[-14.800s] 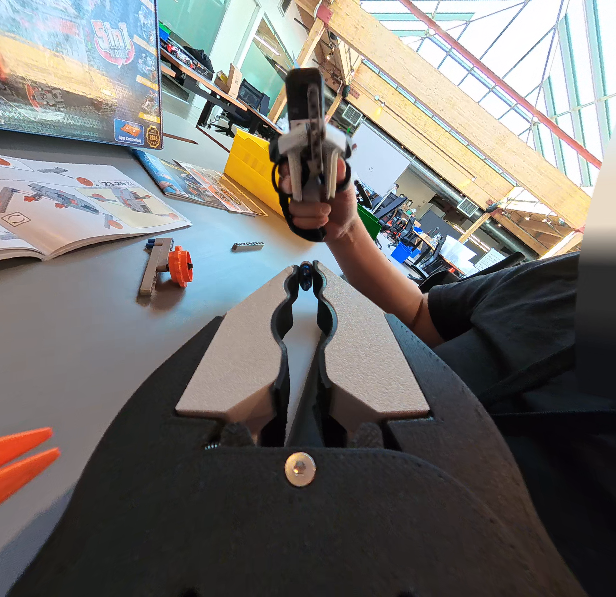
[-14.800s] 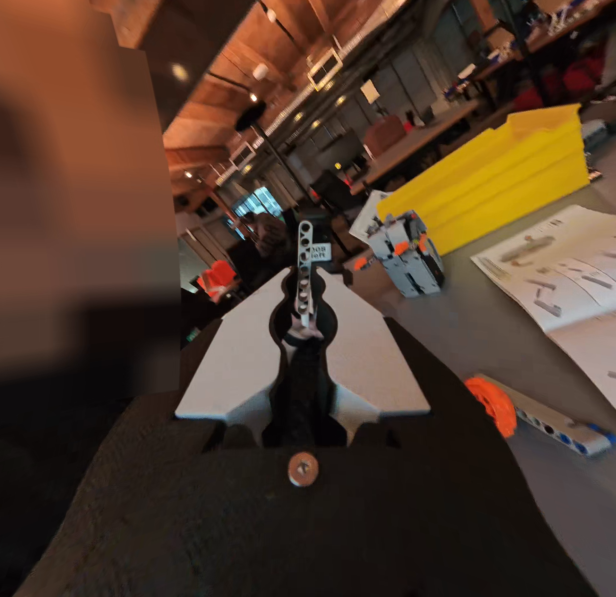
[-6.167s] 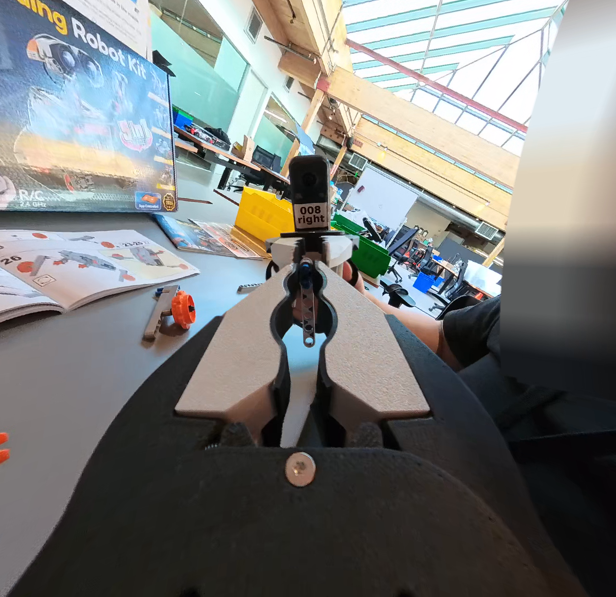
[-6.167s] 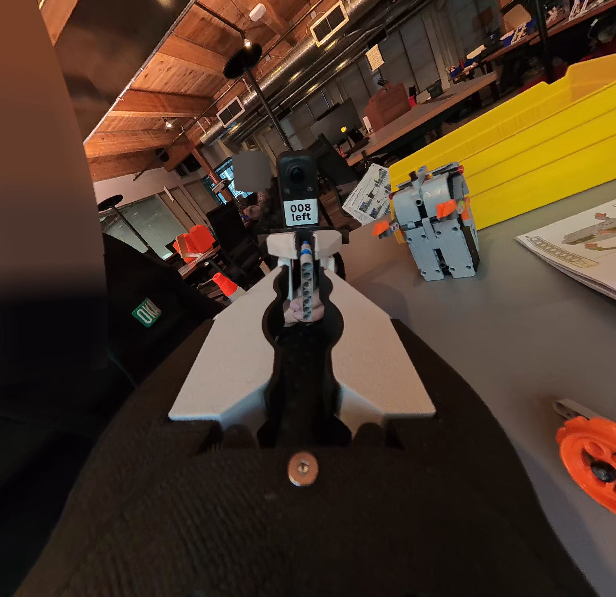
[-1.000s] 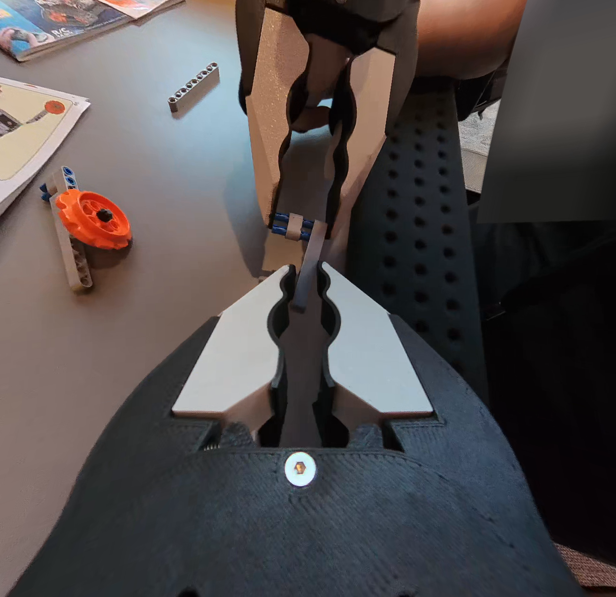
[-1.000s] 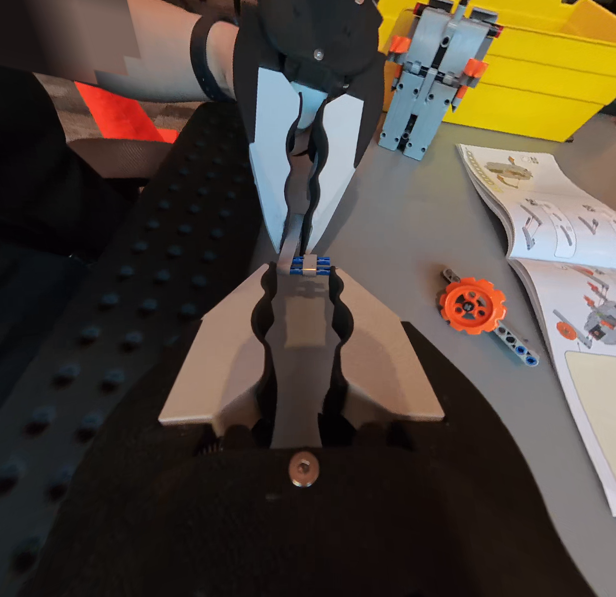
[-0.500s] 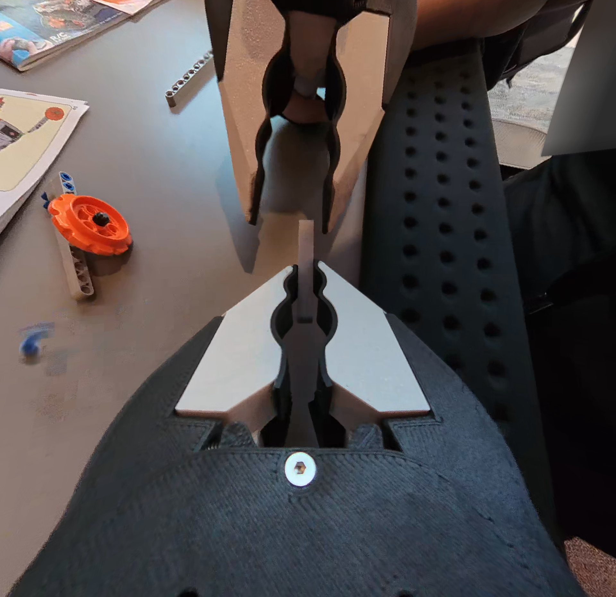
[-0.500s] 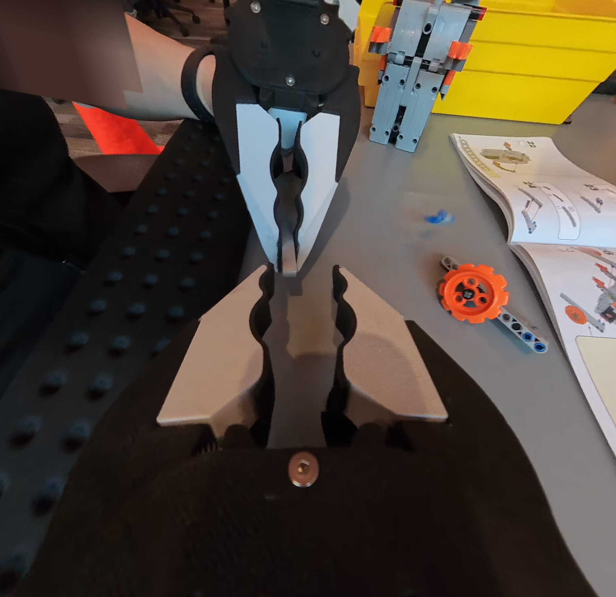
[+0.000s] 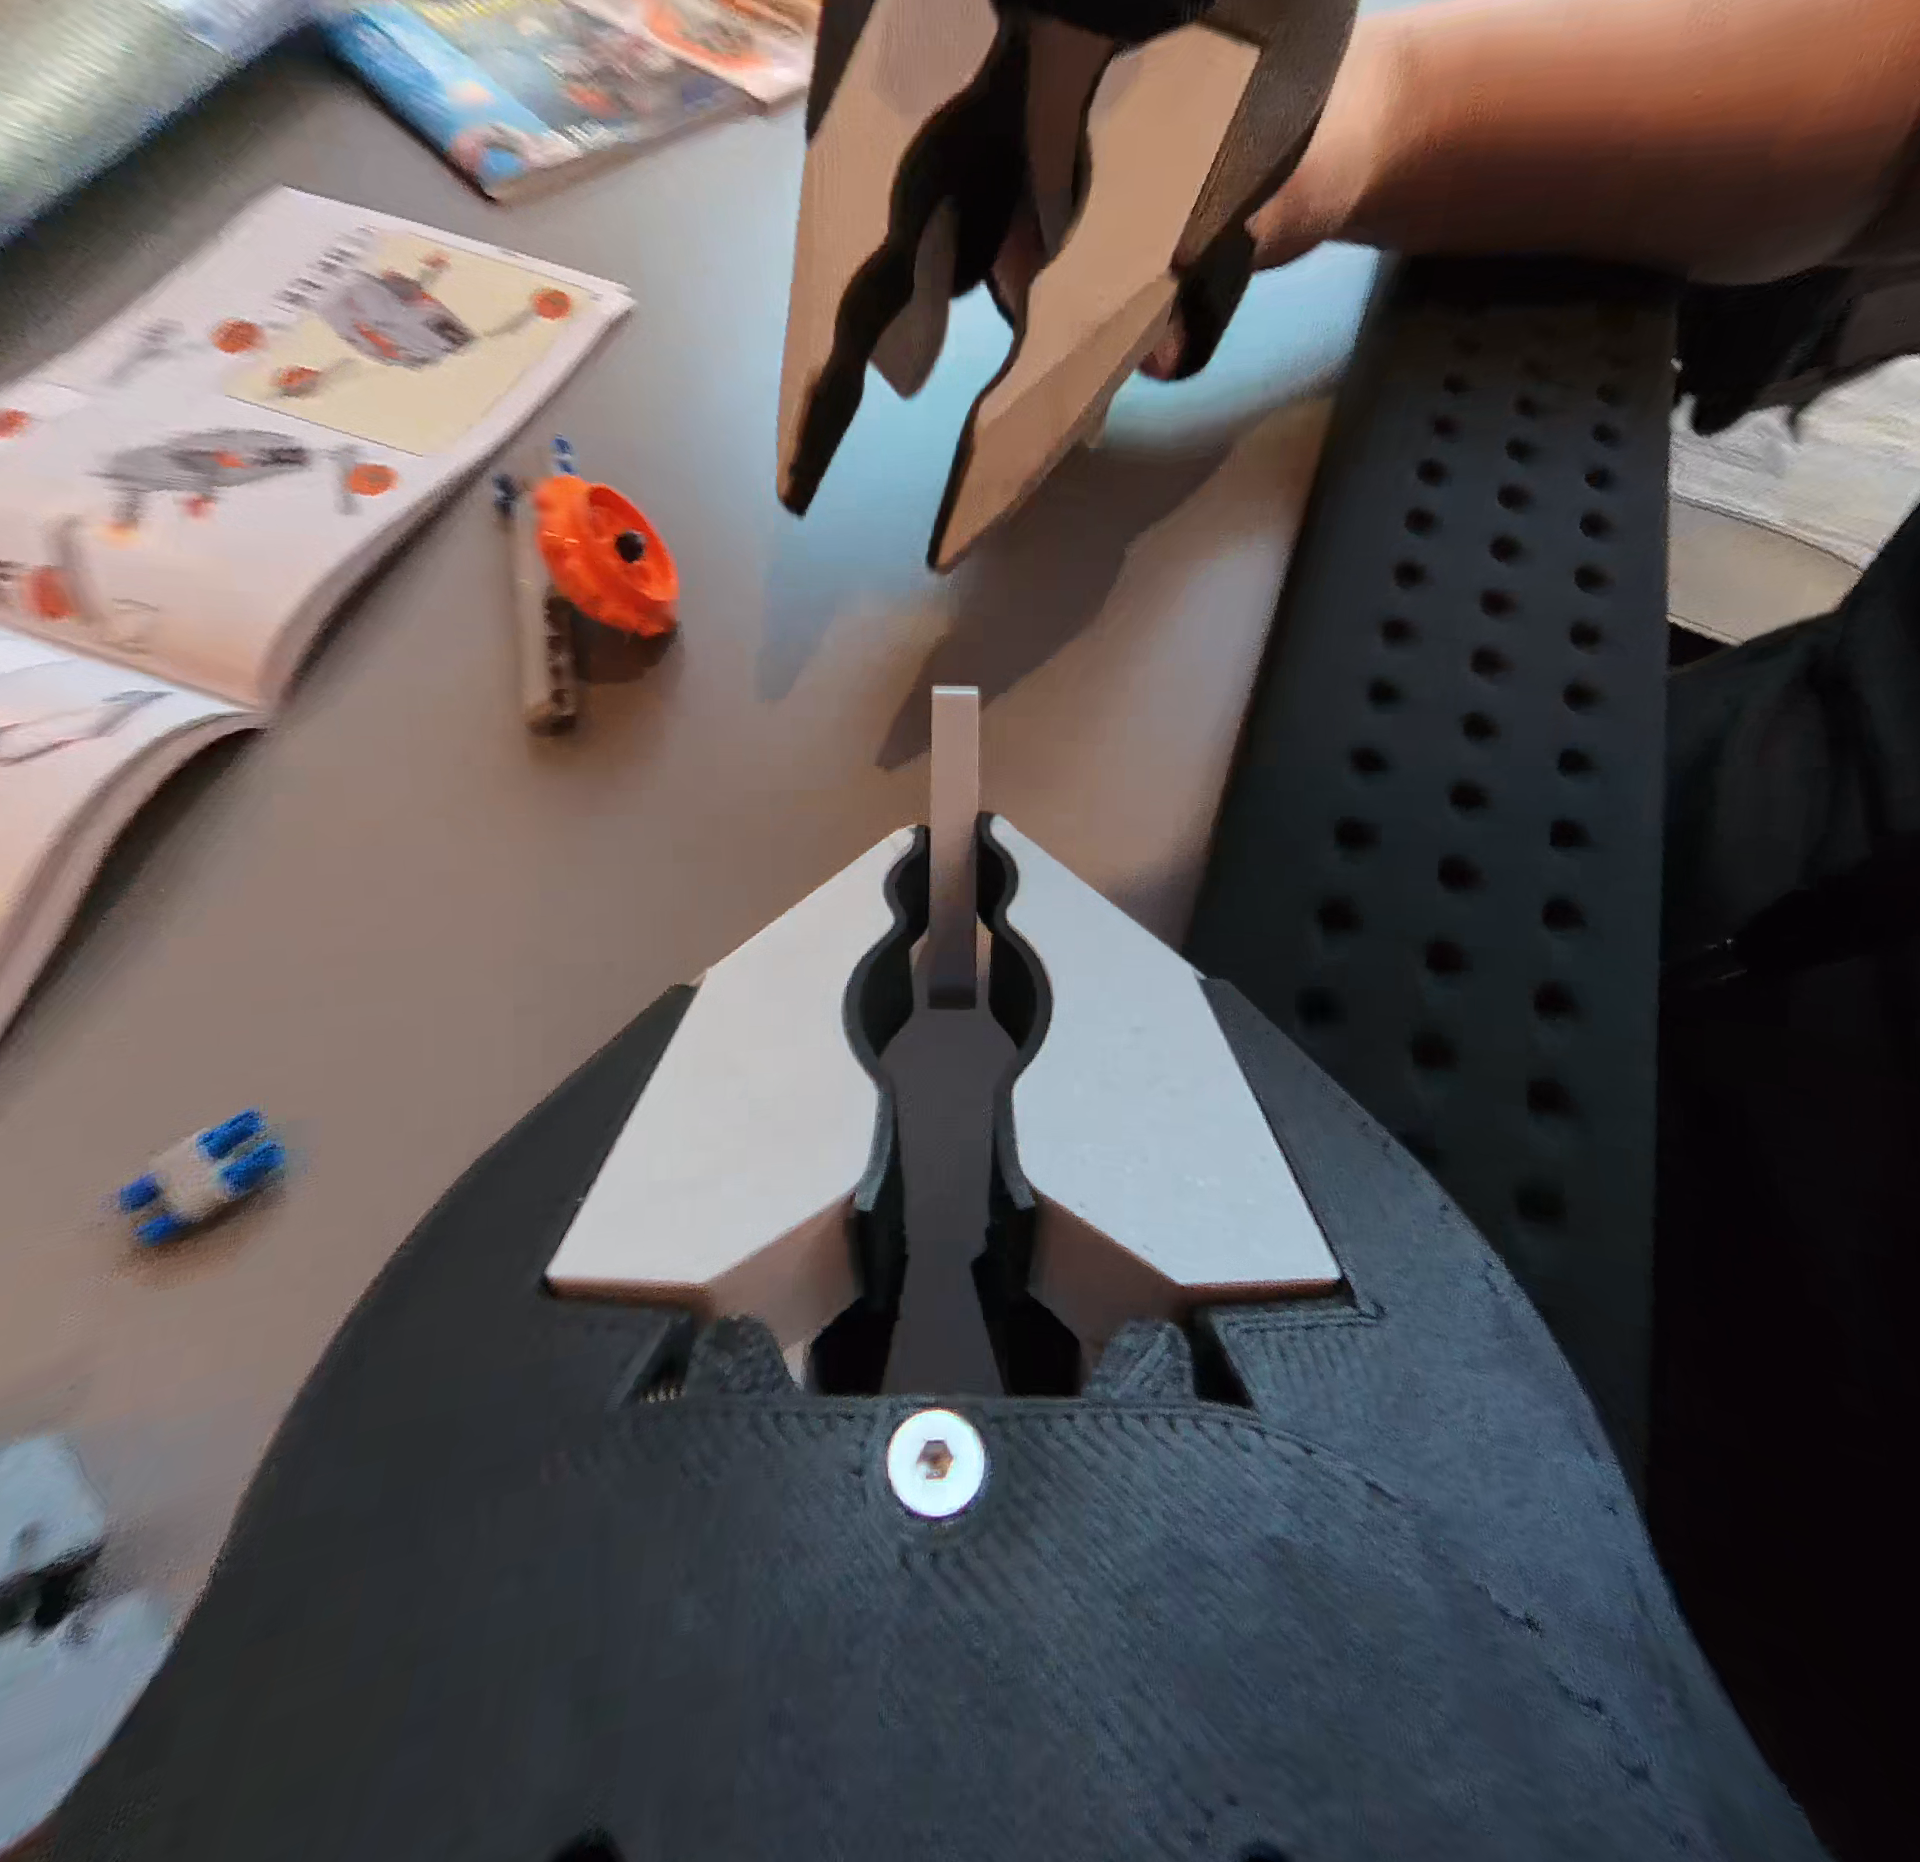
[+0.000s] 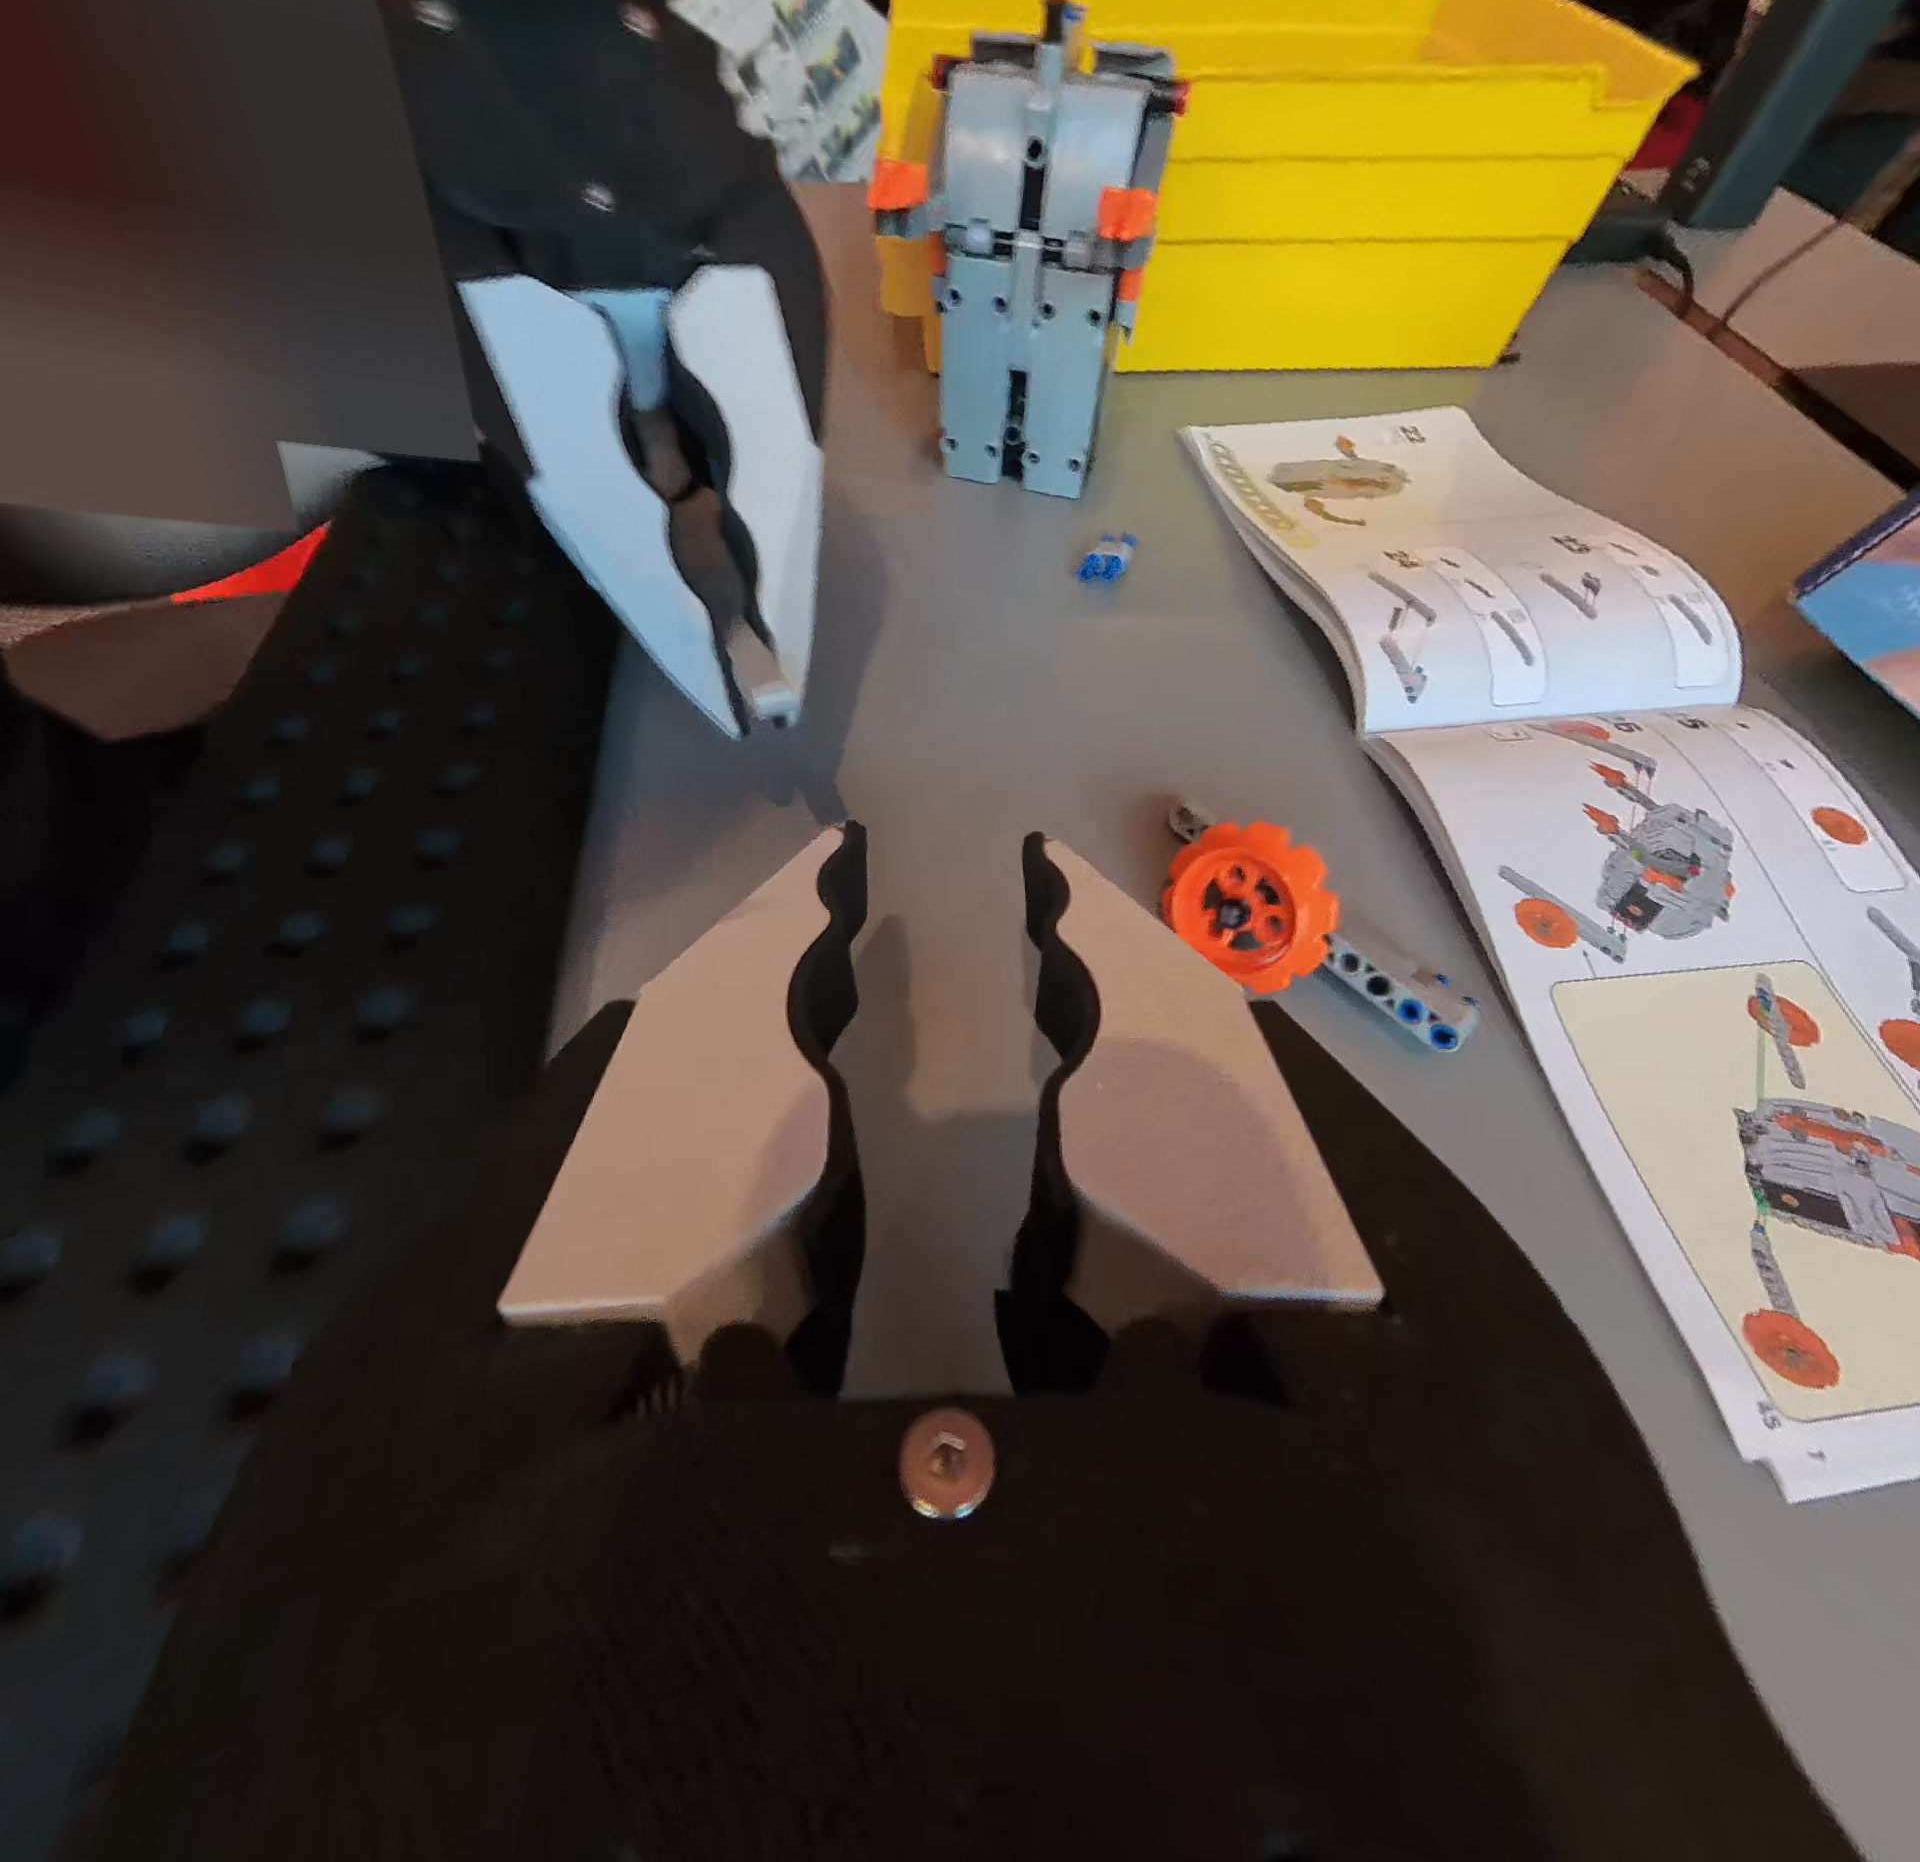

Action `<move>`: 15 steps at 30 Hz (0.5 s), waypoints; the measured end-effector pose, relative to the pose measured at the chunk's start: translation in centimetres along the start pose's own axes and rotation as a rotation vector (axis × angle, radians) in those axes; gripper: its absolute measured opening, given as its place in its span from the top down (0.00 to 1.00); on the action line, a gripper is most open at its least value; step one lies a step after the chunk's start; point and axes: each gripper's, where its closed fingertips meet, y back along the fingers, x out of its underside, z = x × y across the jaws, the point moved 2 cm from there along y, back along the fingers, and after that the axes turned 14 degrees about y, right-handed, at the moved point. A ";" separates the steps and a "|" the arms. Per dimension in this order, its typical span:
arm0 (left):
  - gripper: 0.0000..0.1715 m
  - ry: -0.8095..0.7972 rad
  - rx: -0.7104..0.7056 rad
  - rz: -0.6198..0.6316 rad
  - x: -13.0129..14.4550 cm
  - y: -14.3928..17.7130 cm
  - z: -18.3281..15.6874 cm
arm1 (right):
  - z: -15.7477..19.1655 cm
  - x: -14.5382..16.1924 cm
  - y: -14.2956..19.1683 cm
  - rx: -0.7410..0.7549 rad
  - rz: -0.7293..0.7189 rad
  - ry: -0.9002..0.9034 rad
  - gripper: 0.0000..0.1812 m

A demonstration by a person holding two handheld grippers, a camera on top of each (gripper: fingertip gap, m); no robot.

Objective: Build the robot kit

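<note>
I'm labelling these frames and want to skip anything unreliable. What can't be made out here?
- Grey beam in the left tongs: its near end is hidden between the fingers in the left wrist view, so its full length is unknown.
- Small blue and grey piece: motion-blurred in both views, its shape unclear.
- Yellow bin: its inside is hidden by its wall in the right wrist view.
- Grey object: cut off by the left edge and blurred.

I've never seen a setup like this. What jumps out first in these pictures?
Two pointed grey-and-black grippers face each other over a grey table: the left gripper pinches a slim grey plastic beam, while the right gripper stands open. Beside them lies a bright orange toothed wheel, and farther back a big yellow plastic bin.
</note>
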 end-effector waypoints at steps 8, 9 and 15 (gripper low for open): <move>0.96 0.095 -0.219 -0.062 1.4 4.3 2.3 | -3.5 -3.6 -9.1 -0.028 0.108 -0.173 0.85; 0.96 0.108 -0.250 -0.073 1.6 4.9 2.6 | -3.8 -3.7 -10.3 -0.024 0.140 -0.186 0.85; 0.96 0.117 -0.373 -0.072 3.1 7.1 3.7 | -5.4 -2.0 -15.2 0.035 0.290 -0.187 0.82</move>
